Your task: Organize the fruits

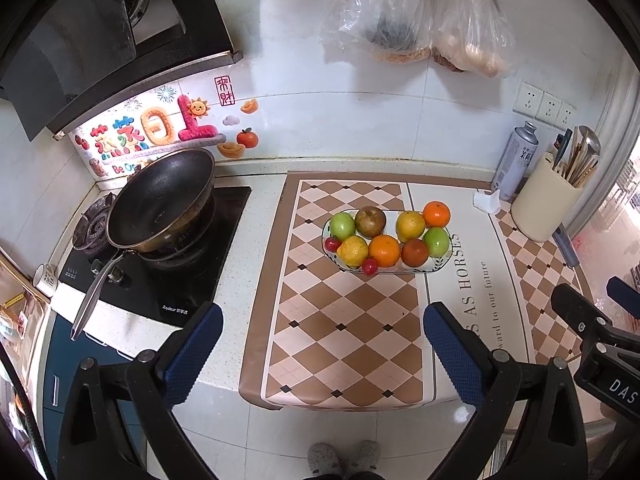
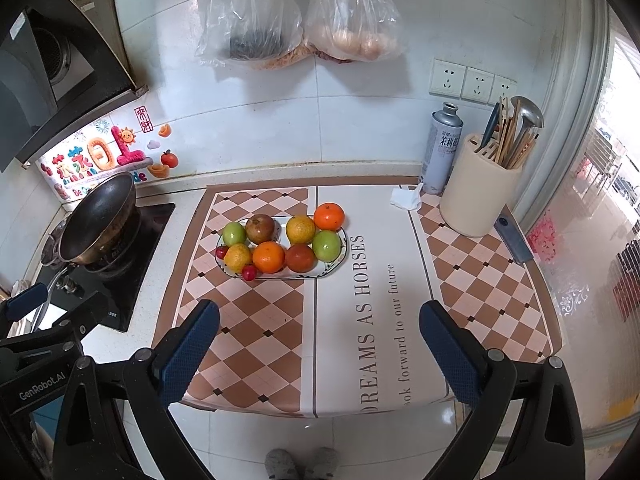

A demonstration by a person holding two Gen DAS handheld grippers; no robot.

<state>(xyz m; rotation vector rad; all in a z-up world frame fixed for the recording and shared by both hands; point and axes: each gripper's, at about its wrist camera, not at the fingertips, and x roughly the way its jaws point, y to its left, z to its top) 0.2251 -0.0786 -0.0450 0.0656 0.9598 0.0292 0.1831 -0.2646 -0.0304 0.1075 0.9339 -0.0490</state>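
An oval patterned plate (image 1: 440,266) (image 2: 338,258) sits on the checkered counter mat and holds several fruits: oranges (image 1: 384,251) (image 2: 269,257), green apples (image 1: 437,241) (image 2: 327,245), yellow citrus (image 1: 409,226) (image 2: 300,229), a brown apple (image 1: 371,221) (image 2: 260,228) and small red fruits (image 1: 369,266) (image 2: 249,272). One orange (image 1: 437,213) (image 2: 329,216) sits at the plate's far right end. My left gripper (image 1: 322,340) is open and empty, held back above the mat's near edge. My right gripper (image 2: 320,338) is open and empty, also well short of the plate.
A black wok (image 1: 160,200) (image 2: 98,220) sits on the gas hob at left. A cream utensil holder (image 2: 478,190), a spray can (image 2: 442,148) and a crumpled tissue (image 2: 408,198) stand at the back right. Plastic bags (image 2: 304,12) hang on the wall.
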